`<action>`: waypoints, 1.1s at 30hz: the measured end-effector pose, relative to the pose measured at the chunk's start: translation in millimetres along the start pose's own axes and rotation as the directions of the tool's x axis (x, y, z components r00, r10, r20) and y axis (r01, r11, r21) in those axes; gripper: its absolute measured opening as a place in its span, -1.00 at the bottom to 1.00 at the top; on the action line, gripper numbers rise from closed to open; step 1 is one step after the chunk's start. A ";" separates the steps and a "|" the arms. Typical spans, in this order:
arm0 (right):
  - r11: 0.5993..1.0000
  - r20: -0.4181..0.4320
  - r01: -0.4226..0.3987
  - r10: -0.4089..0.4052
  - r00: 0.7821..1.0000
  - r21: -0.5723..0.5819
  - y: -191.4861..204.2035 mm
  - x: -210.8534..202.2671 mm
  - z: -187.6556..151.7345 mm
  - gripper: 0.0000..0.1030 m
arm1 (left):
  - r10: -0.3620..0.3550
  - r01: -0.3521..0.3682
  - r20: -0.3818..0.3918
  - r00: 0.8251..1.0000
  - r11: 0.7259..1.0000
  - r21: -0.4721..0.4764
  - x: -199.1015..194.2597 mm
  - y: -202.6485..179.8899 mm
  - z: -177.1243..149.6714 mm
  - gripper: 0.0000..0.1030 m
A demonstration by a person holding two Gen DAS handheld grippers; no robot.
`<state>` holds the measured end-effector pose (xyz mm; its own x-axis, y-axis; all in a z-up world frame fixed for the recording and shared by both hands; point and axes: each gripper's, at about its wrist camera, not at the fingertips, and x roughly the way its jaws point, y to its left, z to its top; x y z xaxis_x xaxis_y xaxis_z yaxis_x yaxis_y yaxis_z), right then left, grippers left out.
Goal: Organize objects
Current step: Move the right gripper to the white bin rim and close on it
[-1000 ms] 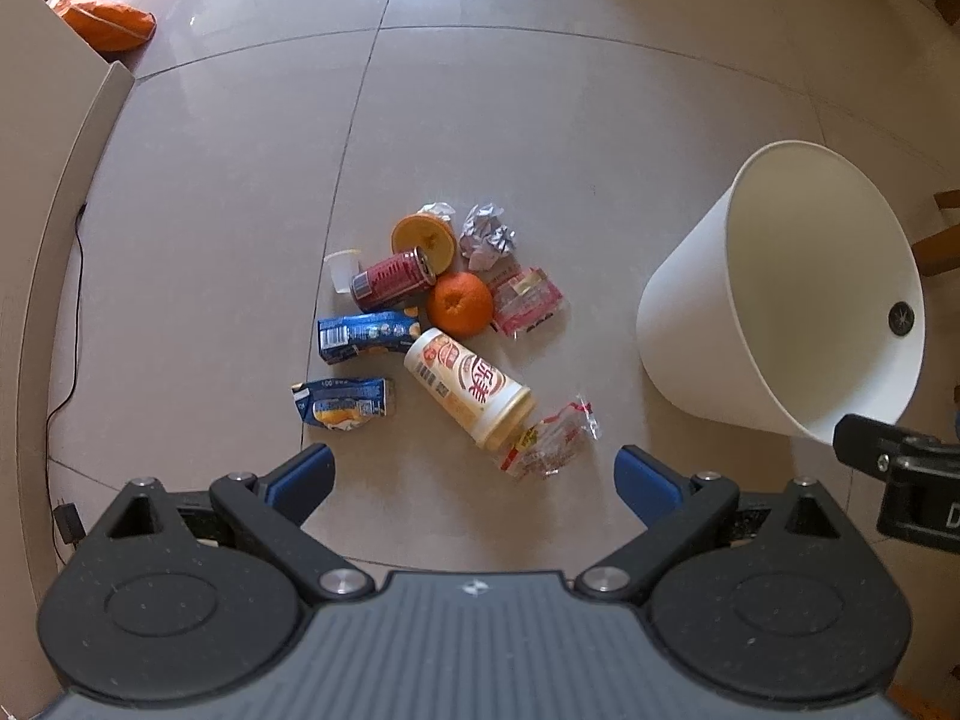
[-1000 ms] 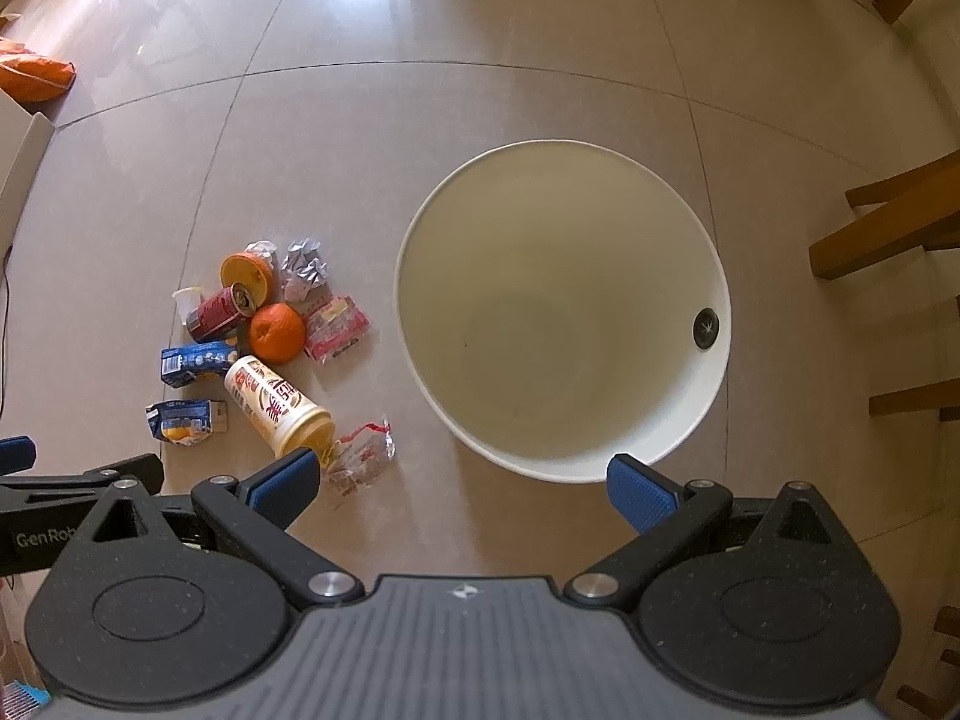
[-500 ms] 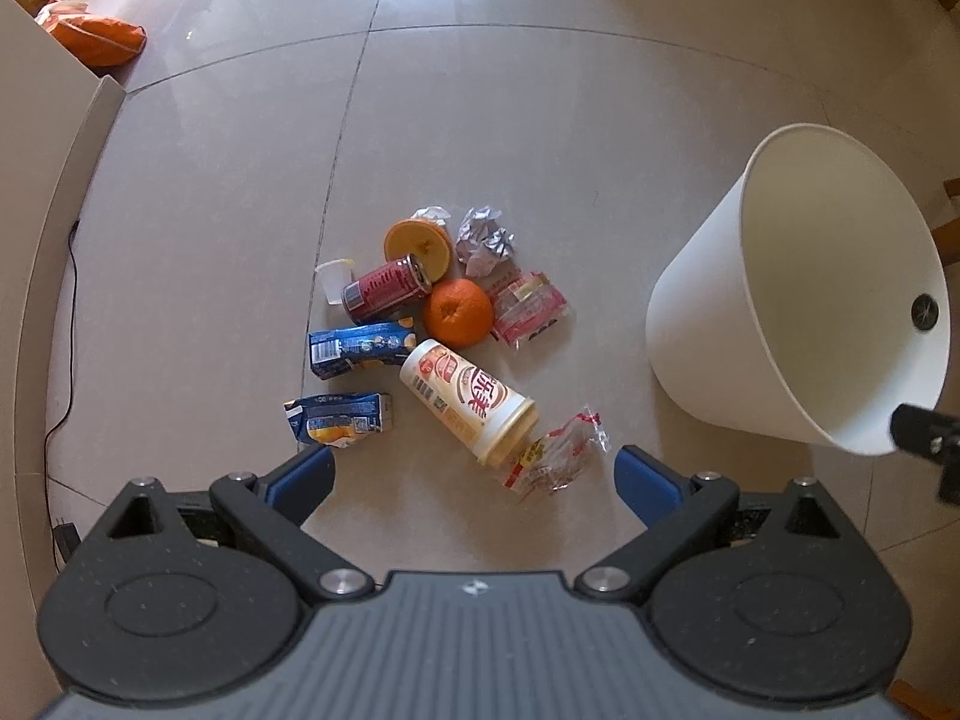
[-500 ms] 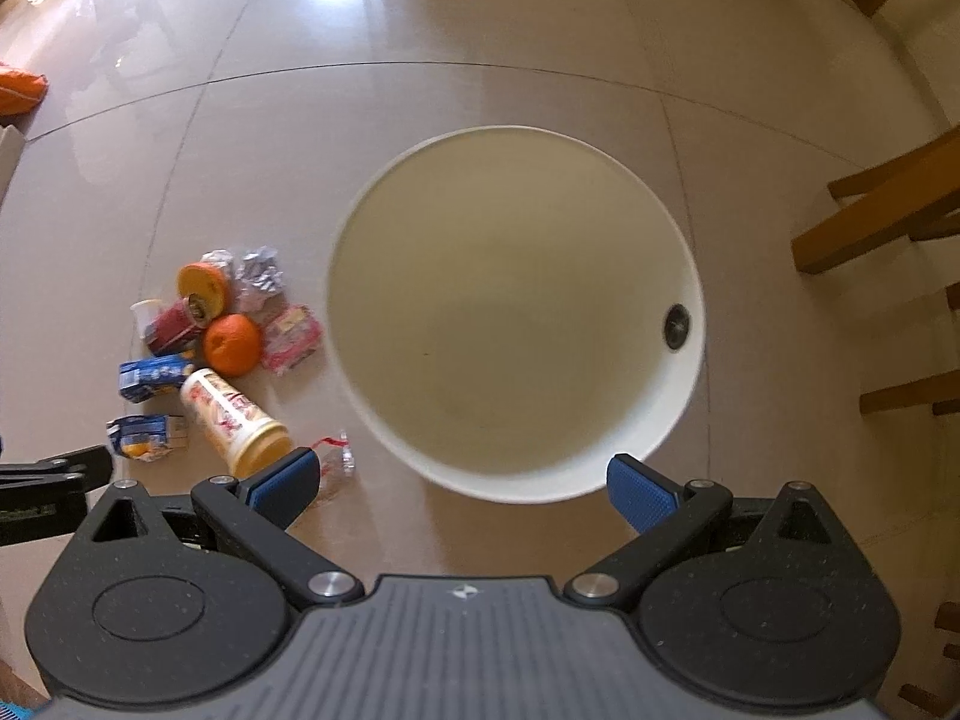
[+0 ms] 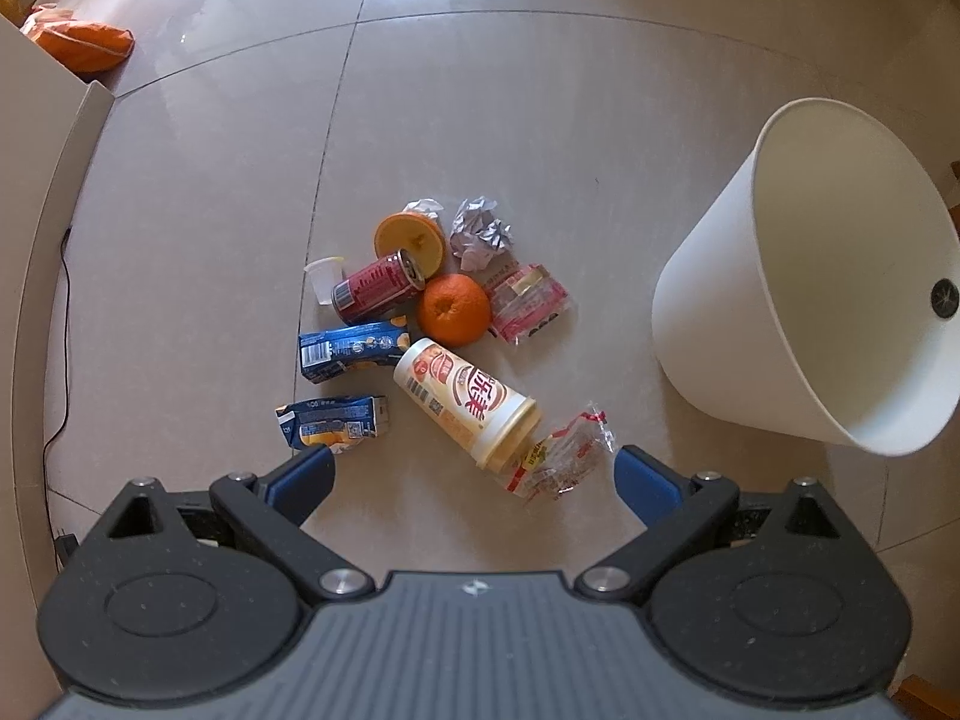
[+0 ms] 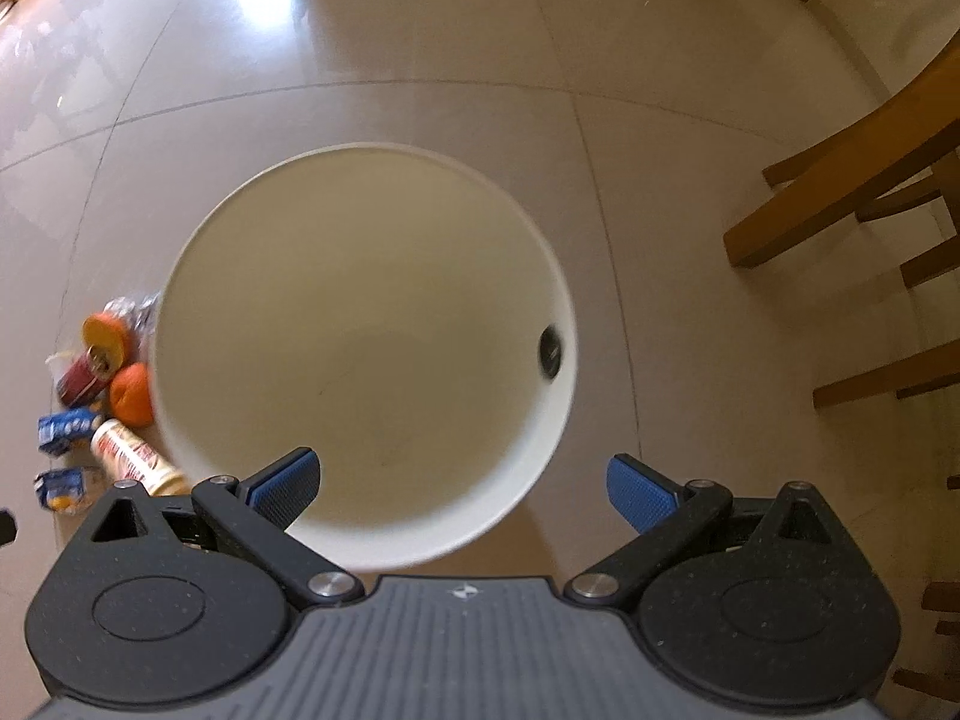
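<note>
litter heap on tiled floor [image 5: 540, 120], centre of left wrist frame. cream drink cup [image 5: 465, 402] lying on its side, mouth toward lower right, touching a clear crinkled wrapper [image 5: 564, 450] at its rim. whole orange [image 5: 454, 308] just above the cup, touching a red can [image 5: 378, 287] on its side to the left and a pink-red snack packet [image 5: 528, 303] to the right. orange disc lid [image 5: 411, 240] behind the can; foil ball [image 5: 482, 233] just right of the lid; small clear plastic cup [image 5: 327, 279] at the can's left end. two blue juice cartons: upper one [image 5: 354, 349] beside the cream cup's base, lower one [image 5: 333, 425] crumpled, near the left fingertip.

white bin [image 5: 798, 312] right side of that frame, well apart from the heap, standing upright, with a dark round fitting on its inner wall. nothing inside that shows. in the right wrist frame the bin [image 6: 366, 348] fills the centre, seen from above, slightly blurred; the heap peeks out at its left edge.

left gripper [image 5: 474, 474]: fingers spread wide, nothing between them, hanging above the wrapper and cup. right gripper [image 6: 462, 483]: fingers spread wide, empty, over the bin's near rim.

orange bag [image 5: 81, 45] upper left, far off. wooden chair legs [image 6: 840, 210] right edge of right wrist frame.
</note>
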<state>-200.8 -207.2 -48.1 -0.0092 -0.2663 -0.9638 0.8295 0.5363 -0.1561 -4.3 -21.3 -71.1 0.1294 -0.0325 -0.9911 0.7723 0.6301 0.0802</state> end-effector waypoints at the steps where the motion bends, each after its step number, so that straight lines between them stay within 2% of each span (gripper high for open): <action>1: 1.000 0.007 0.000 0.000 1.000 0.003 -4.9 3.1 3.3 1.00 | 0.001 -0.001 0.001 1.000 1.000 -0.003 2.3 0.3 0.3 0.93; 7: 1.000 0.043 0.016 -0.017 0.999 0.013 -32.8 31.4 23.8 0.99 | 0.002 -0.002 -0.015 1.000 1.000 -0.025 19.7 0.1 1.6 0.93; 12: 1.000 0.037 -0.007 0.006 0.999 0.020 -49.2 60.5 32.5 0.84 | 0.018 -0.018 -0.021 1.000 1.000 -0.012 37.8 -2.7 -0.4 0.93; 15: 0.999 0.026 -0.032 0.031 0.999 0.034 -56.1 76.1 35.4 0.66 | 0.018 -0.018 -0.022 1.000 1.000 -0.010 47.4 -2.8 -3.6 0.93; 18: 0.998 0.001 -0.039 0.039 0.999 0.048 -60.5 90.0 39.7 0.39 | 0.011 -0.012 -0.040 0.999 1.000 -0.023 60.0 -1.2 -6.8 0.93; 24: 0.999 -0.035 -0.040 0.041 0.999 0.030 -61.4 103.6 44.2 -0.36 | -0.003 0.000 -0.071 0.997 0.999 -0.041 77.2 2.0 -11.7 0.93; 25: 0.999 -0.041 -0.036 0.036 0.998 0.018 -54.7 99.9 43.3 -0.56 | -0.003 -0.001 -0.075 0.997 0.999 -0.042 79.0 2.8 -12.0 0.93; 26: 0.999 -0.052 -0.033 0.033 0.998 0.005 -52.5 101.3 42.7 -0.64 | -0.003 -0.001 -0.078 0.997 0.999 -0.044 80.4 3.6 -12.1 0.93; 29: 1.000 -0.060 0.005 -0.006 0.998 -0.025 -46.6 102.3 43.1 -0.72 | 0.000 -0.003 -0.074 0.997 0.999 -0.041 81.3 4.7 -11.9 0.93; 33: 1.000 -0.077 -0.008 0.007 0.997 -0.009 -48.0 102.3 49.8 -0.76 | 0.004 -0.006 -0.064 0.998 0.999 -0.033 85.4 9.7 -11.3 0.93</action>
<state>-213.7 -300.1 -128.5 -0.0461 -0.1999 -0.9787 0.8246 0.5454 -0.1502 7.2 -9.2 -156.2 0.0922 0.0197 -0.9955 0.7504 0.6558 0.0825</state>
